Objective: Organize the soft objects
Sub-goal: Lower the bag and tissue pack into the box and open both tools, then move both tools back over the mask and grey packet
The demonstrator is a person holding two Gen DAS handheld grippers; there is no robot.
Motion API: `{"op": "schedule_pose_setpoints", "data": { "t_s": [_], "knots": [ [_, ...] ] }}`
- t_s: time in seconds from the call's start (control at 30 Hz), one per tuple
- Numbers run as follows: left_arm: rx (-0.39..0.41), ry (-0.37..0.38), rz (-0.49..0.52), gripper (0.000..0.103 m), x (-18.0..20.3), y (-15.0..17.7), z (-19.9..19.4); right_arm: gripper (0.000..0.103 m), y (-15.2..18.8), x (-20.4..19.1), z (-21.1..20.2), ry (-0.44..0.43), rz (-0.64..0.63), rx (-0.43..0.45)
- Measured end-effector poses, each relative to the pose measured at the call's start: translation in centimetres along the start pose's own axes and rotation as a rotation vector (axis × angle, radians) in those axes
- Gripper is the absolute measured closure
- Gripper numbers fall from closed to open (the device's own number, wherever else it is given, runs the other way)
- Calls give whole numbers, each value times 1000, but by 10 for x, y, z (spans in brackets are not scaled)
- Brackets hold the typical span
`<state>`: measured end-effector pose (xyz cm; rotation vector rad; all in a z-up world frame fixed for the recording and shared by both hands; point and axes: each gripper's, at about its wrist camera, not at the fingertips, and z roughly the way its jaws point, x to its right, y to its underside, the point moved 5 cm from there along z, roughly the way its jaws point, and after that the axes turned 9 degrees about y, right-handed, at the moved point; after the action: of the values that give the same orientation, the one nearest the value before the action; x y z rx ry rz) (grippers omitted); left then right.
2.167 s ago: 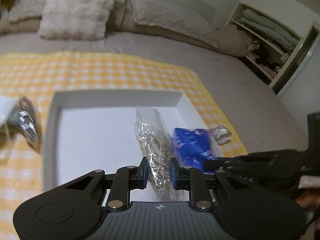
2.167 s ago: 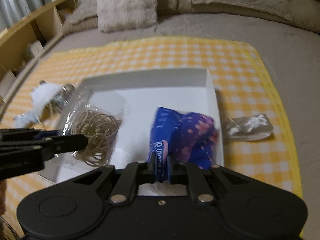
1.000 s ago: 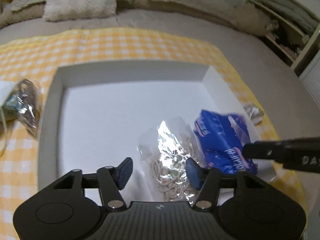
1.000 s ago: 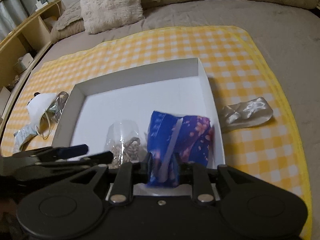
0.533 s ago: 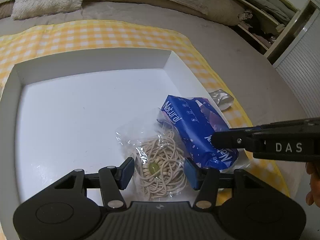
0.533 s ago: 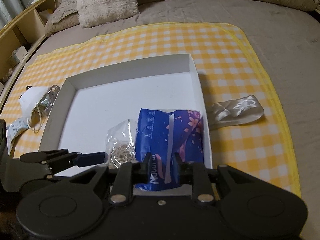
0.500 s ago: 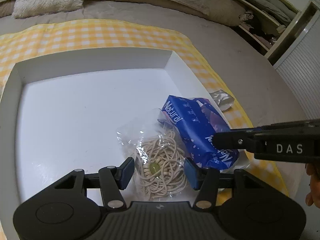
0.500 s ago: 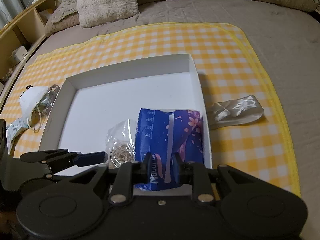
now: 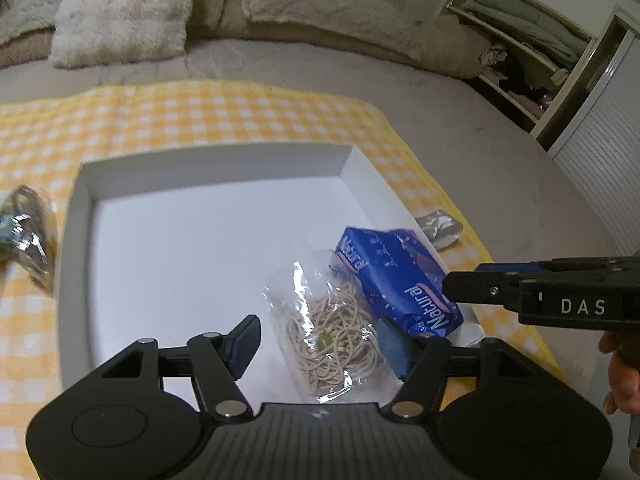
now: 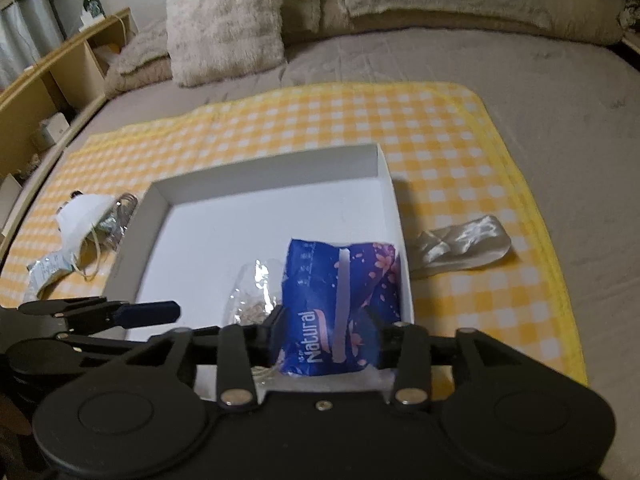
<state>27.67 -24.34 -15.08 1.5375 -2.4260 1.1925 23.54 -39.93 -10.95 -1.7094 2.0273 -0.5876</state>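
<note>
A white box (image 9: pixel 208 168) (image 10: pixel 264 176) sits on a yellow checked cloth (image 10: pixel 320 120). Inside it lie a clear bag of rubber bands (image 9: pixel 336 332) (image 10: pixel 252 296) and a blue "Natural" tissue pack (image 9: pixel 396 276) (image 10: pixel 340 304) at the near right corner. My left gripper (image 9: pixel 320 340) is open, its jaws on either side of the rubber band bag without touching it. My right gripper (image 10: pixel 326 330) is open around the near end of the blue pack; it shows from the side in the left wrist view (image 9: pixel 520 288).
A silver satin band (image 10: pixel 464 244) (image 9: pixel 438 226) lies on the cloth right of the box. A white face mask (image 10: pixel 80 216), a clear bag (image 10: pixel 120 216) (image 9: pixel 28 236) and a wrapper (image 10: pixel 48 268) lie left of it. Pillows (image 10: pixel 224 20) and a wooden shelf (image 10: pixel 52 80) stand behind.
My left gripper let go of the rubber band bag into the box about a second ago. My right gripper has now opened off the blue pack, which rests in the box. Both have drawn back.
</note>
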Motion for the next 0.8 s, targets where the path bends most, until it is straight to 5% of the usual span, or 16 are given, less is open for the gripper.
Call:
{"op": "schedule_pose_setpoints", "data": {
  "t_s": [0.27, 0.8],
  "knots": [
    [64, -40, 18, 31, -1, 0, -41, 39, 4, -2, -28, 35, -3, 88],
    [235, -130, 75, 0, 2, 10, -110, 7, 25, -12, -81, 99, -56, 270]
  ]
}}
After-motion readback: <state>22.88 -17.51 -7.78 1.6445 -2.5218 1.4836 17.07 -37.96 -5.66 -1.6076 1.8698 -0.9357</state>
